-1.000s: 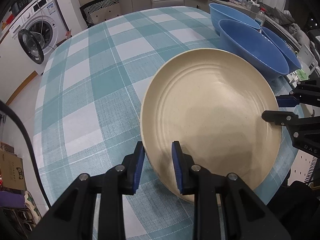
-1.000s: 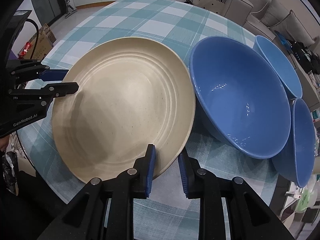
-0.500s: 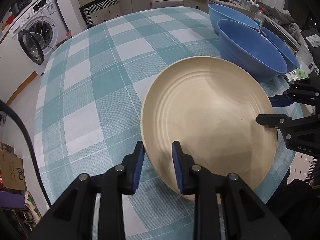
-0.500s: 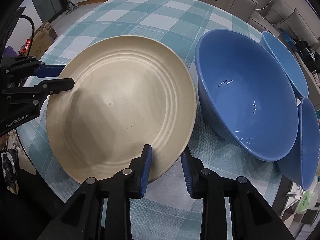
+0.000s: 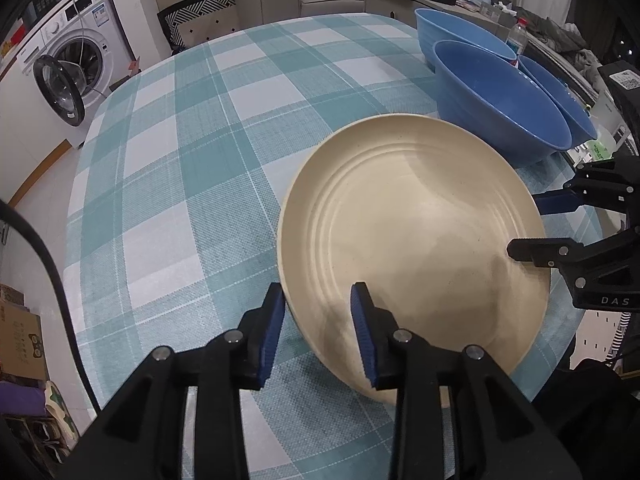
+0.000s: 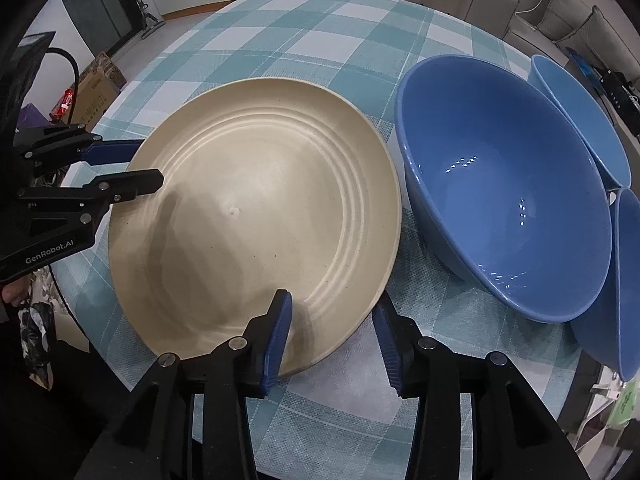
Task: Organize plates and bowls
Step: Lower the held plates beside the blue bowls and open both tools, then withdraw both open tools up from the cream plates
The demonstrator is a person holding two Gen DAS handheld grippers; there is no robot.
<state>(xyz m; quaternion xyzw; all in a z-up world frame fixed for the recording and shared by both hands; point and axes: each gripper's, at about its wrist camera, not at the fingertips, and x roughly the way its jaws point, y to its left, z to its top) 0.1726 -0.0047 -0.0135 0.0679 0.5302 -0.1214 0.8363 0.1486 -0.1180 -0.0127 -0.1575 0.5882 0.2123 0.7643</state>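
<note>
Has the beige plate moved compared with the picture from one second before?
Yes. In the left wrist view the beige plate has slid away from the large blue bowl, toward the camera; its far rim no longer overlaps the bowl, and checked tablecloth shows between them.

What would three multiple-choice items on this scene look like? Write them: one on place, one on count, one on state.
1. In the right wrist view, where is the plate relative to the big bowl?
A. Left of it
B. Inside it
C. On top of it

2. How many blue bowls are there?
A. One
B. Three
C. Five

3. What is the state of the right gripper?
A. Open, astride the plate's rim
B. Shut on a bowl
C. Shut on nothing

Answers:
1 A, the plate lies flat on the cloth beside the big bowl's left edge.
2 B, one big bowl and two more behind it.
3 A, its jaws have just been opening, and a clear gap shows between the outer pad and the rim.
</note>
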